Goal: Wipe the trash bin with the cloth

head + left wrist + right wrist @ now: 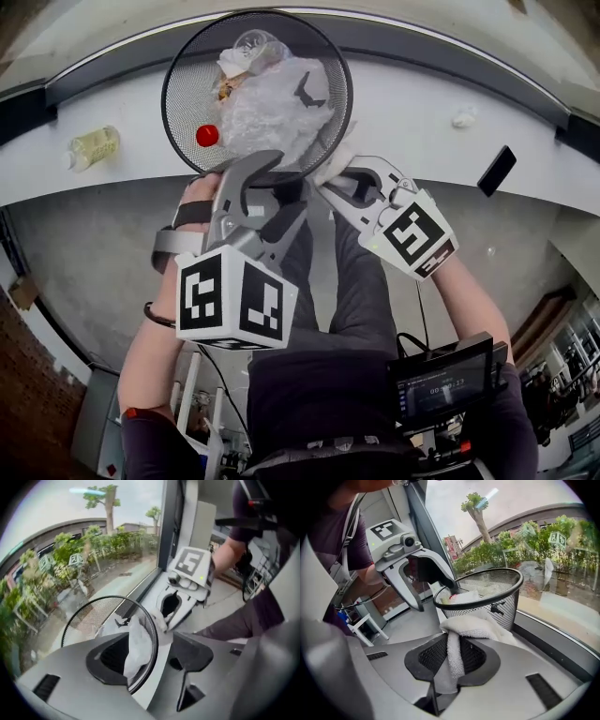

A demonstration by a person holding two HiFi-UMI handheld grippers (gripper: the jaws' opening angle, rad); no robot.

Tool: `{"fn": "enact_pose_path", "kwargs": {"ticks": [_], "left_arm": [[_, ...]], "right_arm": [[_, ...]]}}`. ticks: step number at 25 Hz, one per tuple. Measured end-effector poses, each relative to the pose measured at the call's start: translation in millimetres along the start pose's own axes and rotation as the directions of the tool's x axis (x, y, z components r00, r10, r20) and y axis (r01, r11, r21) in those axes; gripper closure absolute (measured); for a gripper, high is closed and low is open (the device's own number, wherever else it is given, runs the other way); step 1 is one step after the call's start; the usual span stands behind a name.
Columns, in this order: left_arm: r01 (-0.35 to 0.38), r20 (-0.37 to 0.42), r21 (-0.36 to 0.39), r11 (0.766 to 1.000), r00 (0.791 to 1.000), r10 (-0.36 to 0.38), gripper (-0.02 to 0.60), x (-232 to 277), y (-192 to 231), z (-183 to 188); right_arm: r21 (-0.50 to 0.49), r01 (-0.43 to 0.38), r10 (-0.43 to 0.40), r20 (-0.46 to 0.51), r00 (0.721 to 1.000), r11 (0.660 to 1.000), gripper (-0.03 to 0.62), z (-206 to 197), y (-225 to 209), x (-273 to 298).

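Observation:
A black mesh trash bin (183,94) stands on a white window ledge (422,103), holding a clear plastic bag (272,108) and other rubbish. My left gripper (279,178) straddles the bin's near rim. In the left gripper view the rim (151,634) runs between the jaws, one pad inside the bin against the bag (138,644) and one outside, with a gap, so the gripper (152,656) is open. My right gripper (330,183) is shut on a white cloth (339,155). In the right gripper view the cloth (473,627) lies against the bin's outer wall (501,606).
On the ledge, a pale bottle (92,147) lies at the left, a crumpled white scrap (463,117) sits at the right, and a black flat device (496,170) sits near the ledge's edge. A red cap (207,135) sits inside the bin. Window glass runs right behind the ledge.

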State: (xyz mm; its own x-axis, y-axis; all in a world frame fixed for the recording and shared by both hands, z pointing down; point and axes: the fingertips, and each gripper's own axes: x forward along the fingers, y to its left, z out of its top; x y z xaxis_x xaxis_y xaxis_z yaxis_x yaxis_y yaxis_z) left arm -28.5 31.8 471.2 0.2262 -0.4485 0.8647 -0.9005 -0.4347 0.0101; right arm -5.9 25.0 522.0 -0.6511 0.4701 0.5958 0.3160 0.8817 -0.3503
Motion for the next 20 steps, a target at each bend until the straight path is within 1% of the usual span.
{"fn": "enact_pose_path", "kwargs": {"ticks": [1, 3, 4, 6, 7, 8, 9, 11, 12, 14, 16, 17, 19, 20], "left_arm": [[-0.018, -0.053, 0.086, 0.996, 0.998, 0.023, 0.297, -5, 6, -14], [-0.046, -0.154, 0.237, 0.97, 0.984, 0.084, 0.288, -5, 19, -45], [-0.049, -0.192, 0.289, 0.956, 0.975, 0.107, 0.29, -1, 23, -56], [-0.044, -0.234, 0.343, 0.938, 0.963, 0.131, 0.29, 6, 25, -67], [-0.041, -0.241, 0.355, 0.934, 0.961, 0.134, 0.291, 9, 24, -68], [-0.039, -0.242, 0.361, 0.932, 0.961, 0.134, 0.307, 13, 22, -67], [-0.036, -0.237, 0.361, 0.932, 0.963, 0.129, 0.336, 16, 20, -65], [-0.032, -0.221, 0.337, 0.941, 0.969, 0.112, 0.392, 21, 18, -61], [-0.031, -0.216, 0.319, 0.947, 0.971, 0.104, 0.454, 23, 17, -61], [-0.024, -0.221, 0.296, 0.955, 0.971, 0.093, 0.477, 26, 15, -68], [-0.007, -0.234, 0.276, 0.961, 0.97, 0.074, 0.503, 27, 9, -77], [0.0, -0.234, 0.25, 0.968, 0.97, 0.06, 0.517, 27, 6, -78], [-0.003, -0.217, 0.164, 0.987, 0.976, 0.039, 0.543, 28, 4, -74], [-0.013, -0.206, 0.117, 0.993, 0.978, 0.037, 0.546, 28, 5, -71]], "right_arm": [[0.01, 0.01, -0.01, 0.001, 1.0, 1.0, 0.523, -1, -5, -2], [0.026, 0.041, -0.042, 0.008, 0.999, 0.999, 0.522, -1, -20, -9], [0.037, 0.064, -0.065, 0.015, 0.998, 0.997, 0.522, 0, -29, -14], [0.057, 0.112, -0.114, 0.039, 0.993, 0.992, 0.523, 8, -49, -26], [0.056, 0.134, -0.137, 0.048, 0.989, 0.989, 0.522, 14, -57, -30], [0.041, 0.157, -0.159, 0.051, 0.986, 0.987, 0.522, 19, -65, -34], [0.011, 0.181, -0.181, 0.048, 0.982, 0.983, 0.523, 23, -72, -37], [-0.056, 0.222, -0.221, 0.035, 0.975, 0.973, 0.523, 30, -82, -37], [-0.074, 0.234, -0.232, 0.028, 0.972, 0.97, 0.522, 31, -84, -33], [-0.074, 0.239, -0.239, 0.016, 0.971, 0.968, 0.523, 29, -81, -19], [-0.063, 0.223, -0.223, -0.001, 0.975, 0.973, 0.523, 24, -69, -4], [-0.064, 0.203, -0.204, -0.012, 0.979, 0.977, 0.523, 19, -61, 2], [-0.088, 0.144, -0.147, -0.036, 0.988, 0.986, 0.522, 11, -37, 17], [-0.113, 0.108, -0.114, -0.045, 0.992, 0.988, 0.523, 7, -24, 26]]}}
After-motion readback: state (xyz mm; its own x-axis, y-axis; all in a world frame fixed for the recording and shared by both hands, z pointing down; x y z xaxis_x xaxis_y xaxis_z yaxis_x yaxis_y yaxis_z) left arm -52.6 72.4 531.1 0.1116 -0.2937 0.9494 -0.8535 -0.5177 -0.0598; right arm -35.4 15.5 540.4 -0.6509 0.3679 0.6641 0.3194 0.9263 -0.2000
